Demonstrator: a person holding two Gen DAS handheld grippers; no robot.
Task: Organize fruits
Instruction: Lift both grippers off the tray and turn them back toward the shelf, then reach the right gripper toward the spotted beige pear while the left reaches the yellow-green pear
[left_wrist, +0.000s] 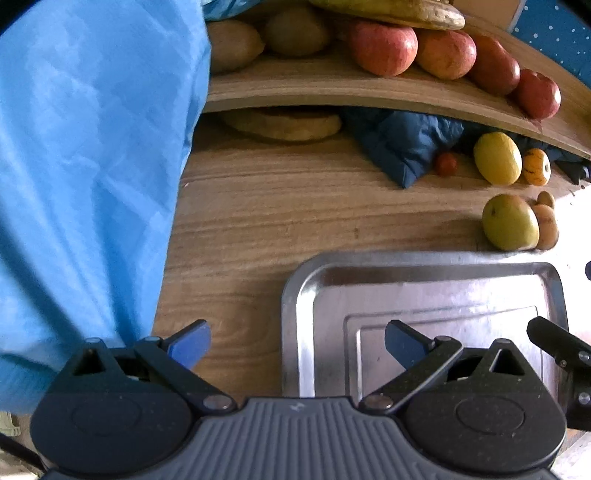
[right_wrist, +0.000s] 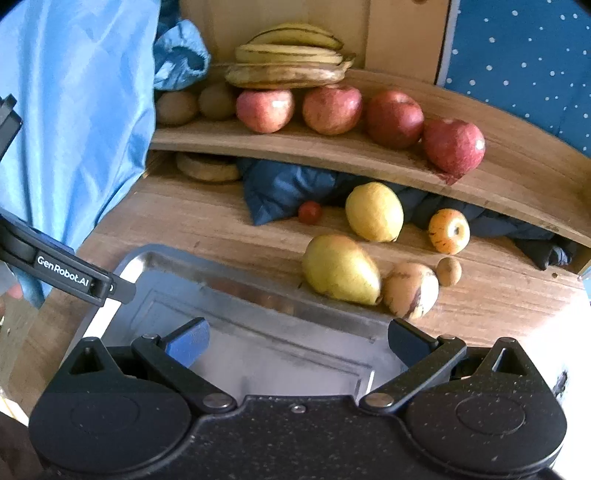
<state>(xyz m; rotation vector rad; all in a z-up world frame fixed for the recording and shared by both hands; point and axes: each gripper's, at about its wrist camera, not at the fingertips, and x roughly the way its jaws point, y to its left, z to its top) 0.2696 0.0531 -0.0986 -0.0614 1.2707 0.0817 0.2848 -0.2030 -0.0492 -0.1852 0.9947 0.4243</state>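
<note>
An empty steel tray (right_wrist: 155, 266) lies on the wooden table; it also shows in the left wrist view (left_wrist: 295, 295). Behind it lie a green-yellow pear (right_wrist: 340, 269), a brownish fruit (right_wrist: 410, 290), a small brown fruit (right_wrist: 448, 271), a lemon (right_wrist: 375, 212), a small orange apple (right_wrist: 448, 230) and a small red fruit (right_wrist: 309, 212). My right gripper (right_wrist: 297, 343) is open and empty over the tray's near part. My left gripper (left_wrist: 297, 343) is open and empty over the tray's left rim.
A raised wooden shelf (right_wrist: 369, 155) holds several red apples (right_wrist: 332, 109), two kiwis (right_wrist: 177, 107) and bananas (right_wrist: 291, 62). A dark blue cloth (right_wrist: 280, 188) and a flat brown disc (right_wrist: 207, 168) lie under it. A light blue cloth (left_wrist: 85, 166) hangs at the left.
</note>
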